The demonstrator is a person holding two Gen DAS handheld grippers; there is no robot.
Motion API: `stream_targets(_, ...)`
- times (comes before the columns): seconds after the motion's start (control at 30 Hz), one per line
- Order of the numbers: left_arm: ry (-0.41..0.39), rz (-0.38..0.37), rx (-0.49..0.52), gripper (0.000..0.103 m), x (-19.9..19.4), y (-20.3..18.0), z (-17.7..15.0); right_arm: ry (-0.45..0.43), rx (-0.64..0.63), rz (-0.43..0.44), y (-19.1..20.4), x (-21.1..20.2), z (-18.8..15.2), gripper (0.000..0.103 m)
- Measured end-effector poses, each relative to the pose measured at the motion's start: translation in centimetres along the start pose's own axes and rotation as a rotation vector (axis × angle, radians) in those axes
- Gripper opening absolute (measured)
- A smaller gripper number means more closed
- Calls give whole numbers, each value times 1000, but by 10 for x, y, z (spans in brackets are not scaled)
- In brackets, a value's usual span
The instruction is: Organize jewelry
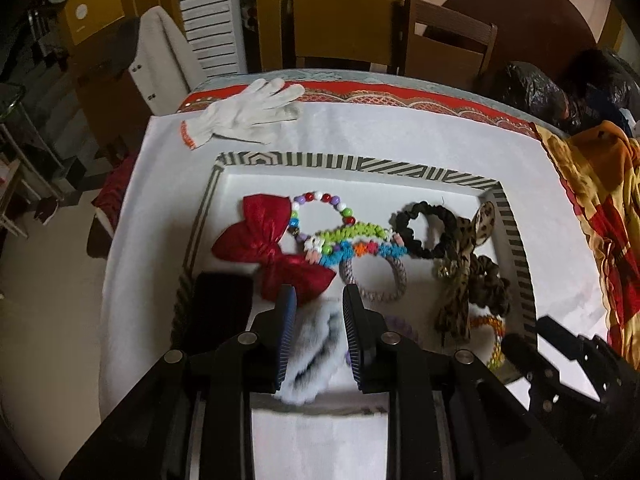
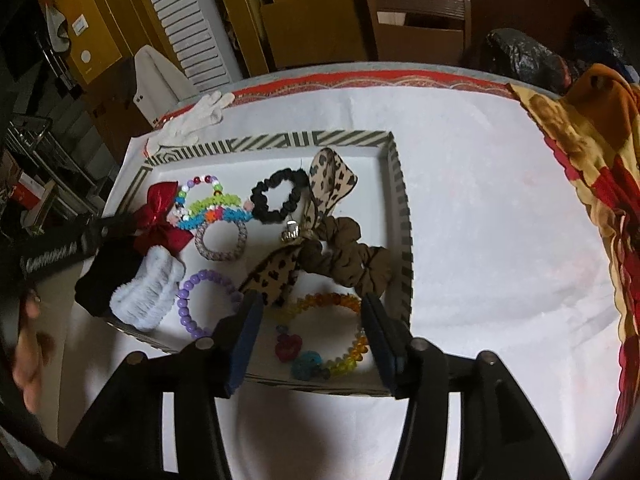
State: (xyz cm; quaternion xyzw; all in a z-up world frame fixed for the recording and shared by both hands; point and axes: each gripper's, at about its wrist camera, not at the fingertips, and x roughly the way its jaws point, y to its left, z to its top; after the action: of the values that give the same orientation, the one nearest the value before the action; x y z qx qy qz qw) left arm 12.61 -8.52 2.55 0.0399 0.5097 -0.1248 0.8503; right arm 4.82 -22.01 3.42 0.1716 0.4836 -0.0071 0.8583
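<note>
Several hair and wrist ornaments lie in a shallow rectangular tray [image 2: 400,184] with a striped rim, set on a worktop [image 2: 480,200] under a smooth white cloth. Leftmost sits a fluffy white scrunchie [image 2: 146,292], soft-piled, beside a glossy red bow [image 2: 162,220]. Next come a bracelet of round multicoloured beads [image 1: 320,204], a bristly bright woven band [image 2: 216,210] and a braided grey hair tie [image 2: 220,242]; below these, a ring of smooth purple beads [image 2: 206,304]. Further right: a crinkled black scrunchie [image 2: 278,194], a leopard-print ribbon bow [image 2: 324,192], a gathered olive-brown scrunchie [image 2: 348,260] and a translucent rainbow bead bracelet [image 2: 344,336] carrying small crocheted charms.

Left gripper [image 1: 319,332]: ribbed fingers parted, hanging above the white scrunchie, nothing pinched. Right gripper [image 2: 312,340]: fingers spread wide either side of the rainbow bracelet, pads clear of it. A white knit glove [image 1: 248,114] lies flat beyond the tray.
</note>
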Motion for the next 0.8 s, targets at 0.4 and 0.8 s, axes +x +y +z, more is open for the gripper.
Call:
stream_targets(0.4,-15,29,-44,18,-32,12,-39,-46,-25,6,25,-23,-8,60)
stream_targets(0.8,-44,52,-44,18,-58,9,-63,-57,-57,16,39,-42,-25,61)
